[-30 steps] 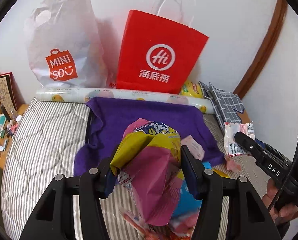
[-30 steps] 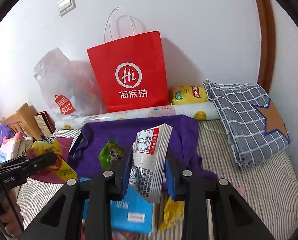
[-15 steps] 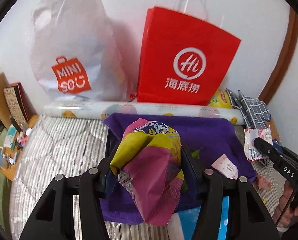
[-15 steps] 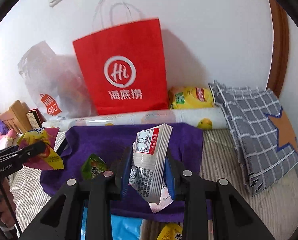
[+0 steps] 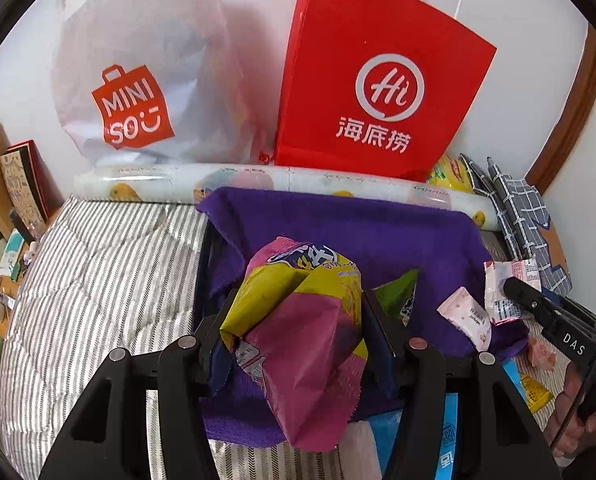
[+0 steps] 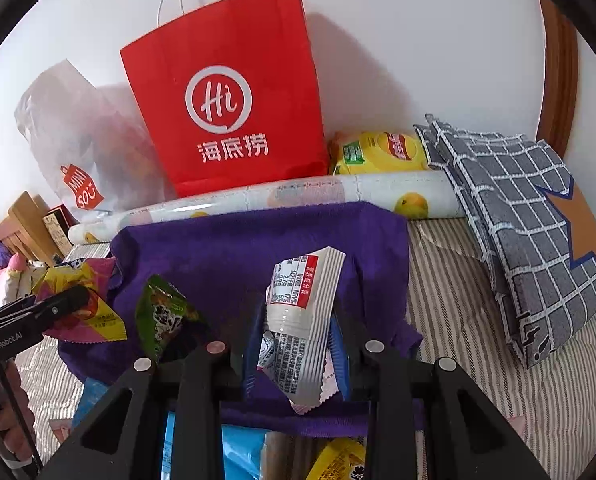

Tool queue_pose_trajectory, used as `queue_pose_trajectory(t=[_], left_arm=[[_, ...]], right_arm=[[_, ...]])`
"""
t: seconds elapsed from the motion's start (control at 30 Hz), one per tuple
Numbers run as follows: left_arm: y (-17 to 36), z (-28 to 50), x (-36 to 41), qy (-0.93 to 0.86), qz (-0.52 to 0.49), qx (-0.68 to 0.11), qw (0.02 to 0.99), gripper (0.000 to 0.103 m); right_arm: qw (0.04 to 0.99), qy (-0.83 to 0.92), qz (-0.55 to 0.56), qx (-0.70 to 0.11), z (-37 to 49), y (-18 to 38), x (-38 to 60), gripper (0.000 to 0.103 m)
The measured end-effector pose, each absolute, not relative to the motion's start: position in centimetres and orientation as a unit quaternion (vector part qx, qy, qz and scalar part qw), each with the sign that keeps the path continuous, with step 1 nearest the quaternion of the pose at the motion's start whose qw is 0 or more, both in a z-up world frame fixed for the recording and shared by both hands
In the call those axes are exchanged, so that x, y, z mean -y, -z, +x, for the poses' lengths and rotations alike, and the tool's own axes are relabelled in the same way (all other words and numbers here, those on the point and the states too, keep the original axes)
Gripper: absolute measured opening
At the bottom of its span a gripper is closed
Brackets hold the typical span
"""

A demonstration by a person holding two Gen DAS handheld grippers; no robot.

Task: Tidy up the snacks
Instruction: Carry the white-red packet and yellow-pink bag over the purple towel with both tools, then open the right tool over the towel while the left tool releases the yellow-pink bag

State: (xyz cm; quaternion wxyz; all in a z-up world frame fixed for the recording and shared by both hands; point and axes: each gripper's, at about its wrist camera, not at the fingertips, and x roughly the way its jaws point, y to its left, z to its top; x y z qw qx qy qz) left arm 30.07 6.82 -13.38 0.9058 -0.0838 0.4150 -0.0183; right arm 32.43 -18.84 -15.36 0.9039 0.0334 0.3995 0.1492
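Left gripper [image 5: 296,320] clamps pink-yellow packet [image 5: 298,332]; right gripper [image 6: 298,336] clamps white sachet [image 6: 301,320], print unreadable.

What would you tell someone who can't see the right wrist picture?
The right gripper pinches a white snack packet over a purple cloth on a striped bed. Behind stands a red paper bag; a green packet lies on the cloth.

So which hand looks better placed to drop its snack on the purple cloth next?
Probably the left gripper: its pink-yellow packet hangs over the middle of the purple cloth. The right gripper holds its white packet nearer the cloth's right edge.
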Motion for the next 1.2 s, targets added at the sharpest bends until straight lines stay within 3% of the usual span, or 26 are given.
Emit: queue_pose_trajectory(t=[0.73,0.93,1.2], left_arm=[[14.6,30.2,-6.0,0.019,-0.073,-0.428,0.901,0.058],[14.6,30.1,-5.9,0.02,-0.073,-0.429,0.9,0.058],[14.7,30.1,-5.8,0.022,-0.073,-0.43,0.9,0.058]], right_arm=[[0.904,-0.156,0.021,-0.398,32.0,15.8,18.0,0.031],[0.912,-0.16,0.029,-0.376,31.5,14.9,18.4,0.046],[0.913,-0.161,0.024,-0.373,31.3,14.9,18.2,0.049]])
